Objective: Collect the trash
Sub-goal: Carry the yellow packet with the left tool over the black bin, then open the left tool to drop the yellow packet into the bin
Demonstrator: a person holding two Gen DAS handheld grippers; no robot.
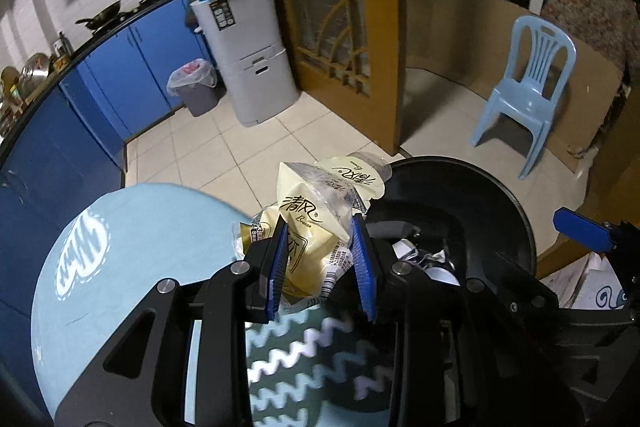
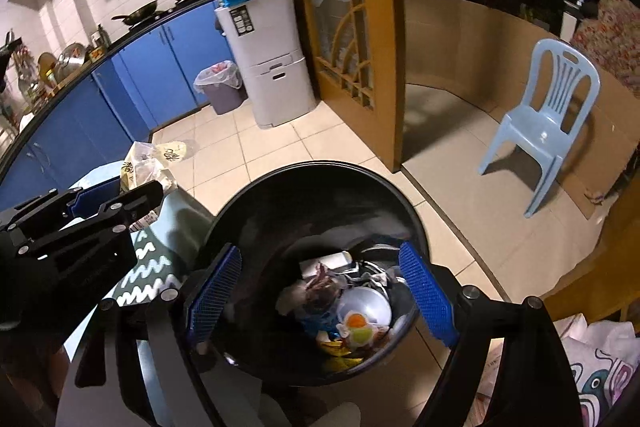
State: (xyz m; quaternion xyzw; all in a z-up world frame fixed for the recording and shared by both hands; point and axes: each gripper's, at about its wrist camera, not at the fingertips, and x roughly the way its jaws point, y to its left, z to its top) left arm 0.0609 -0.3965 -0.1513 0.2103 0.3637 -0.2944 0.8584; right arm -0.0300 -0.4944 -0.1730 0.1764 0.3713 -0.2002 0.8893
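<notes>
My left gripper is shut on a crumpled pale yellow tissue wrapper with black lettering and holds it above a light blue round table, just left of the black trash bin. From the right wrist view the left gripper and the wrapper show at the left. My right gripper is open and empty, directly over the black bin, which holds several pieces of trash, among them a white cup lid.
A blue plastic chair stands at the right on the tiled floor. A grey bin with a liner and a grey cabinet stand by the blue kitchen cupboards. A wooden door frame is behind. A patterned bag lies lower right.
</notes>
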